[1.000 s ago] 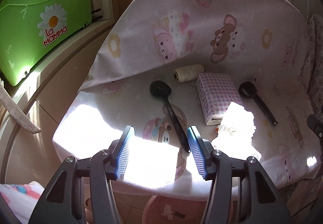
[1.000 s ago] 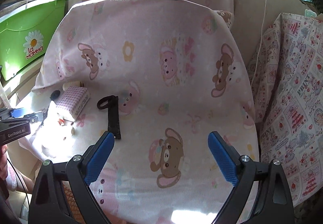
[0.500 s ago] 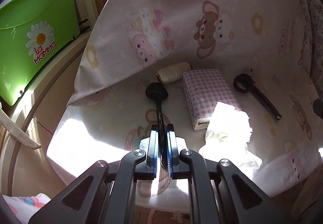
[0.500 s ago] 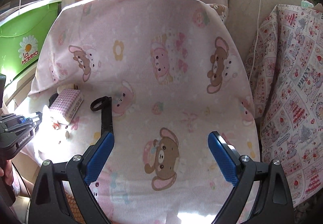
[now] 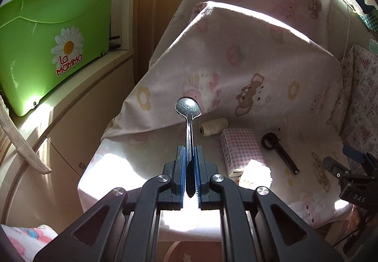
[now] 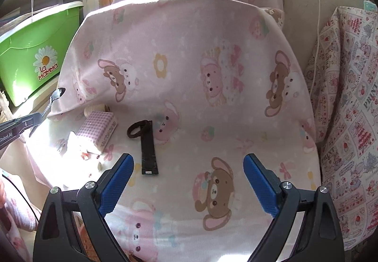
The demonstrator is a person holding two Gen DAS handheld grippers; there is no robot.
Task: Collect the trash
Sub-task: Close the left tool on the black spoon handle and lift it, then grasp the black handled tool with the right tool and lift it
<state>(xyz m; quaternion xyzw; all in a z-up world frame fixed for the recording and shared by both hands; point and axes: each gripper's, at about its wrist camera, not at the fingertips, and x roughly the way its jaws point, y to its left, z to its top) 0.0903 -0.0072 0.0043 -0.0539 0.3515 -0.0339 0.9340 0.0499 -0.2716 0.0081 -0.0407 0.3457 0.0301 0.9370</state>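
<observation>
Step in hand: my left gripper (image 5: 188,155), jaws pinching spoon (image 5: 188,110) handle, spoon off seat cover (image 5: 236,87). My right gripper (image 6: 187,181): jaws spread, empty. Next: likely carry spoon to bin; crumpled tissue (image 5: 256,171) uncollected.

Seat (image 6: 236,134) under a pink bear-print cover, with small things at its left end.

The cover runs over the seat and up the backrest (image 6: 189,44), sun falling on the near left corner. Far left, against the backrest, lies a spool (image 5: 213,126) of cream thread on its side. Just right of it lies a pink checked pack (image 5: 241,149), its long side running near to far. A crumpled white tissue (image 5: 256,171) lies at the pack's near end, touching it, with small scraps (image 6: 92,158) beside it. Right of the pack, apart from it, a dark strap (image 6: 146,146) lies flat, its loop at the far end.
</observation>
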